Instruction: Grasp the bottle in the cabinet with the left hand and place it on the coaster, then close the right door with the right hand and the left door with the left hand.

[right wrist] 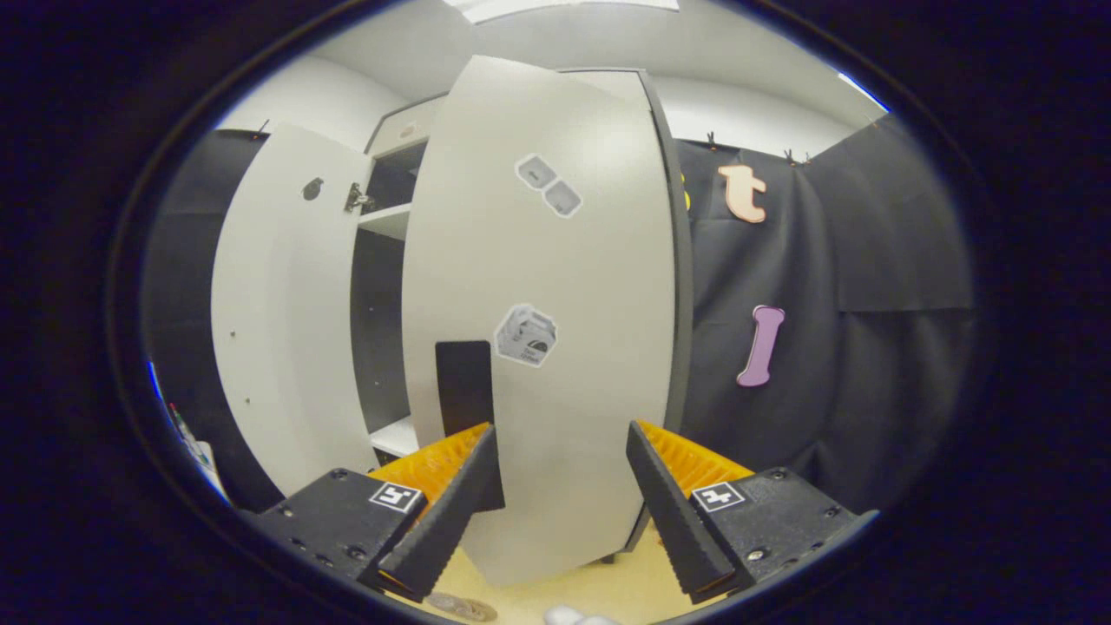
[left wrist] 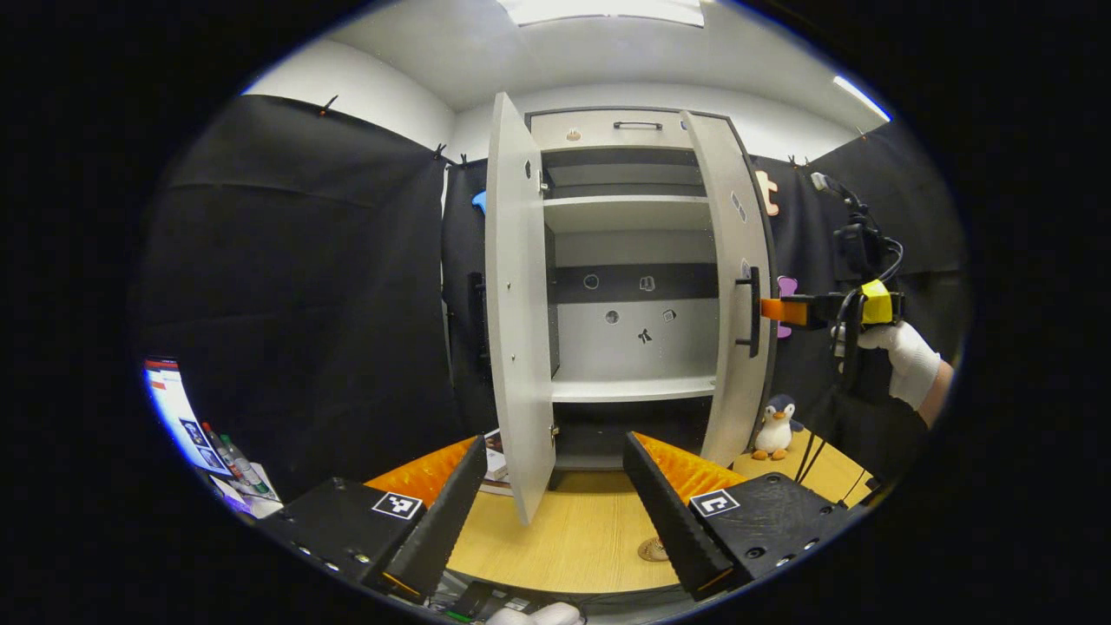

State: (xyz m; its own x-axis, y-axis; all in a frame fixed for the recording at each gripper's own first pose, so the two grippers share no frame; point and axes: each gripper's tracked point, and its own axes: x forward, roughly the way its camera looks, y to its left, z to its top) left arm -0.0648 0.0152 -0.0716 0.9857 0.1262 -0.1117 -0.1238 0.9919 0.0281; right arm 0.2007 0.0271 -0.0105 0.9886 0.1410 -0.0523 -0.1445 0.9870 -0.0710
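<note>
We see the cabinet standing on the wooden bench, pale grey with darker edges and a drawer with a dark handle at the top; its shelves in the left gripper view hold no bottle that we can make out. The left door stands swung out toward us, edge-on, with small holes and a hinge on its inner face. The right door is partly open and carries a dark vertical handle. In the left gripper view the left tool is spread wide and empty, low over the bench in front of the cabinet. A round coaster lies on the bench just beside its right finger. The right tool, held by a gloved hand, is just beside the right door's handle; we cannot tell whether it touches. In the right gripper view the right tool is spread apart, close to the outer face of the right door, which bears a few small stickers too small to read. A toy penguin sits on the bench by the cabinet's right side.
</note>
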